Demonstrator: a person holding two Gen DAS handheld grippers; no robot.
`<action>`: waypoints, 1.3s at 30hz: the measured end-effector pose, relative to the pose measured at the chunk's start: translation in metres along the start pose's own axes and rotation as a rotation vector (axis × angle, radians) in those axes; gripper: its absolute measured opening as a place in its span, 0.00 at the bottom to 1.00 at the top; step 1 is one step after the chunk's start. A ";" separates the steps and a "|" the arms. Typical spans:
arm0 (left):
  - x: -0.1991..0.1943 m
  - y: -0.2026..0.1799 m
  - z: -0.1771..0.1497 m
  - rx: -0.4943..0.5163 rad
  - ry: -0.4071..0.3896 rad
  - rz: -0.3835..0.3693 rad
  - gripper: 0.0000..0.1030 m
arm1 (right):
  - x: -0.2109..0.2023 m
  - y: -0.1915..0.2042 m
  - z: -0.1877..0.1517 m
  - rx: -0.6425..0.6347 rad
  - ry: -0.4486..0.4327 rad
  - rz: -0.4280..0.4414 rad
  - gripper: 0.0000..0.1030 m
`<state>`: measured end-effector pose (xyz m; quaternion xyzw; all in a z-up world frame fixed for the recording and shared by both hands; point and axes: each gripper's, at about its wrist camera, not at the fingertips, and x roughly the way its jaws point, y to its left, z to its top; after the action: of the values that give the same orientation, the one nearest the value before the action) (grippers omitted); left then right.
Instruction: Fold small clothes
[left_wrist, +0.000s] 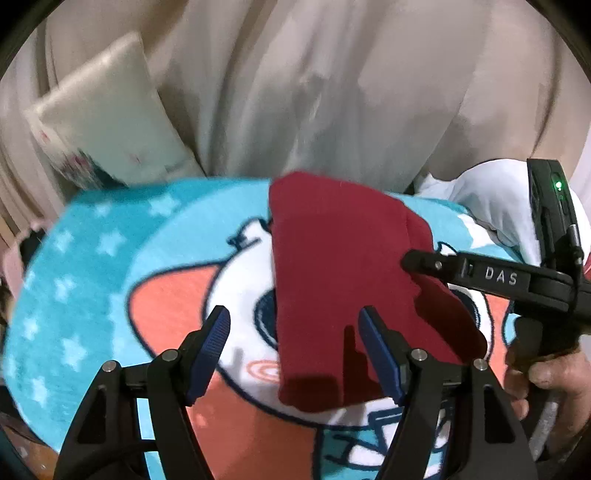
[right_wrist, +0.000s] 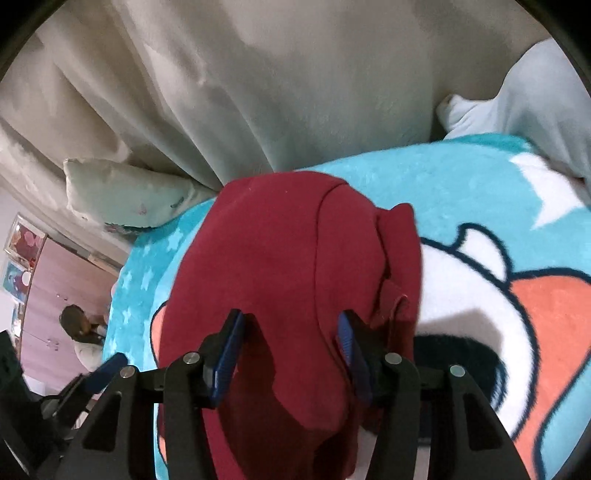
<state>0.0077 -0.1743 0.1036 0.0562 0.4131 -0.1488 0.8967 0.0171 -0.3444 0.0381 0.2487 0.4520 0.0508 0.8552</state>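
Note:
A small dark red garment (left_wrist: 332, 266) lies folded into a long strip on a turquoise cartoon blanket (left_wrist: 110, 258). My left gripper (left_wrist: 293, 325) is open, its fingers straddling the garment's near left edge from above. My right gripper (left_wrist: 410, 264) comes in from the right, over the garment's right edge. In the right wrist view the right gripper (right_wrist: 290, 332) is open and hovers over the red garment (right_wrist: 277, 258), which shows layered folds and a small flap on its right side. Nothing is held.
The blanket (right_wrist: 480, 192) covers a bed. A cream curtain (left_wrist: 314, 92) hangs behind it. A pale cushion (left_wrist: 107, 118) leans at the back left. White cloth (left_wrist: 491, 199) lies at the back right. A person (right_wrist: 83, 332) sits far left.

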 end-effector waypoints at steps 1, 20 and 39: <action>-0.007 -0.003 -0.002 0.011 -0.026 0.022 0.69 | -0.006 0.003 -0.004 -0.018 -0.009 -0.020 0.56; -0.078 -0.028 -0.061 -0.116 -0.051 0.023 0.97 | -0.090 -0.006 -0.117 -0.187 0.000 -0.222 0.57; -0.070 -0.057 -0.096 -0.084 0.065 0.056 0.97 | -0.090 0.003 -0.155 -0.310 0.035 -0.305 0.61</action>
<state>-0.1232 -0.1914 0.0952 0.0349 0.4461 -0.1045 0.8882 -0.1591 -0.3112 0.0345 0.0420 0.4859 -0.0061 0.8730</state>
